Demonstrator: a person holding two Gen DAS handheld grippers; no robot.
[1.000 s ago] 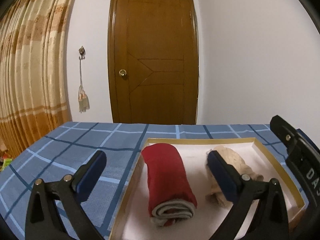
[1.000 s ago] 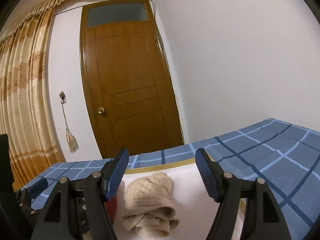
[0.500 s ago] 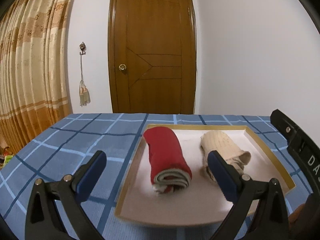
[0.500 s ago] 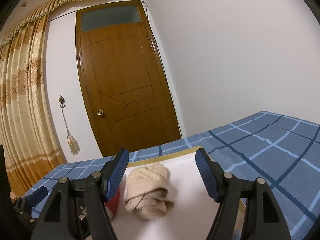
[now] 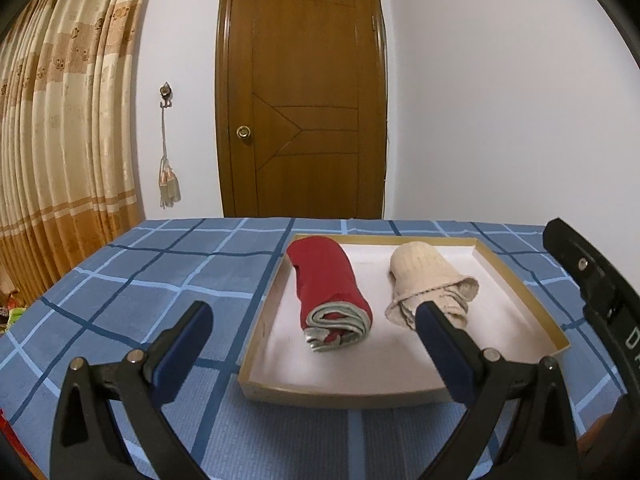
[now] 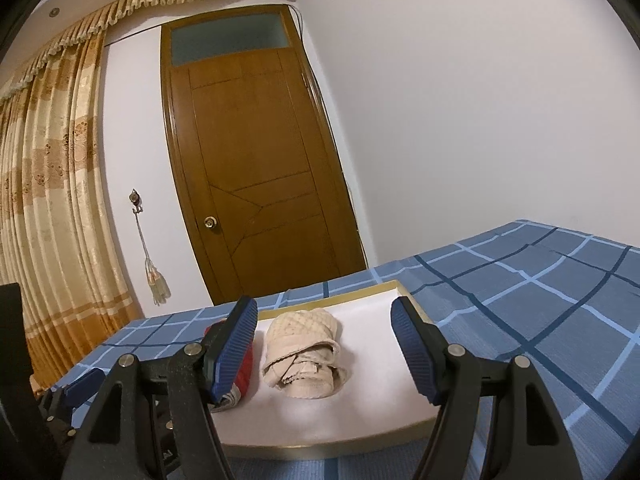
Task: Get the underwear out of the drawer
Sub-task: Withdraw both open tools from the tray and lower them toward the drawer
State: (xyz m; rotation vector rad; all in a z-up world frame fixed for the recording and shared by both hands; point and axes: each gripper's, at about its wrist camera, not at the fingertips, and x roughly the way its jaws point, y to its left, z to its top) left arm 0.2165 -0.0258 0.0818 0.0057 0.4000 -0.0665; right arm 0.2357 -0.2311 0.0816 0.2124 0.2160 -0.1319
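Note:
A shallow gold-rimmed drawer tray with a white floor lies on the blue checked bedspread. In it lie a rolled red underwear on the left and a rolled beige underwear on the right. My left gripper stands open in front of the tray's near edge, nothing between its fingers. In the right wrist view the beige roll lies ahead between the open fingers of my right gripper, apart from them; the red roll is partly hidden behind the left finger. The tray rim shows behind.
The blue checked bedspread extends left of the tray and to its right. A wooden door, a white wall and a gold curtain stand beyond the bed. The right gripper's body shows at the right edge.
Both grippers have drawn back from the tray: the rolls look smaller and farther, and the tray's near edge has come into sight. Both stay open and empty.

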